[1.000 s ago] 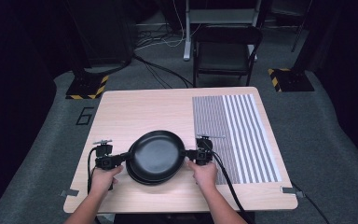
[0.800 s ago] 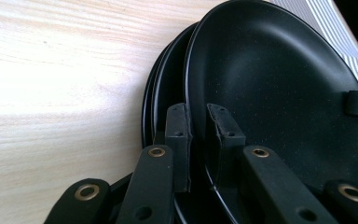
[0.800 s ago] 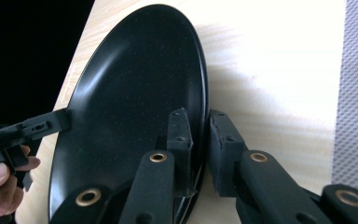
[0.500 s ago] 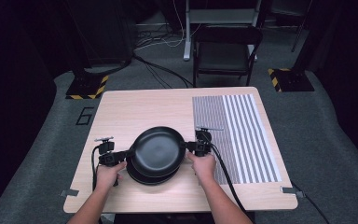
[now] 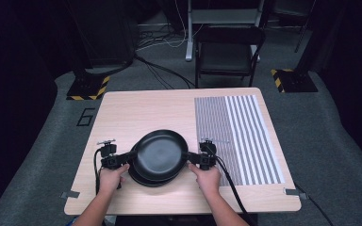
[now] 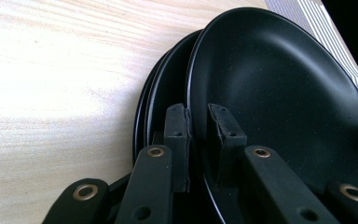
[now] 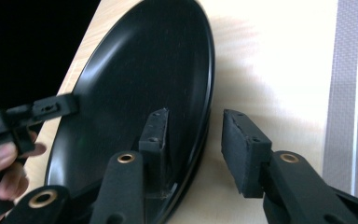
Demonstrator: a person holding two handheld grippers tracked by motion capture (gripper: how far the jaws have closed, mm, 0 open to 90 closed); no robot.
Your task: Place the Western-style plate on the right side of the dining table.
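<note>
High view has me at the near edge of the table [image 5: 136,110], left gripper [image 5: 114,160] clamped on the rim of the top black plate [image 5: 159,154]. My right gripper [image 5: 202,159] straddles the opposite rim, jaws spread, gripping nothing. Next, I judge, it must close. The plate, empty, sits on the stack [image 5: 143,178].

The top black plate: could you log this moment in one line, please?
top plate raised off stack | left gripper pinching rim | right gripper open astride rim

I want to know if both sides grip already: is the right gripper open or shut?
Open. In the right gripper view its jaws straddle the top black round plate rim, with a clear gap beside the outer one.
</note>
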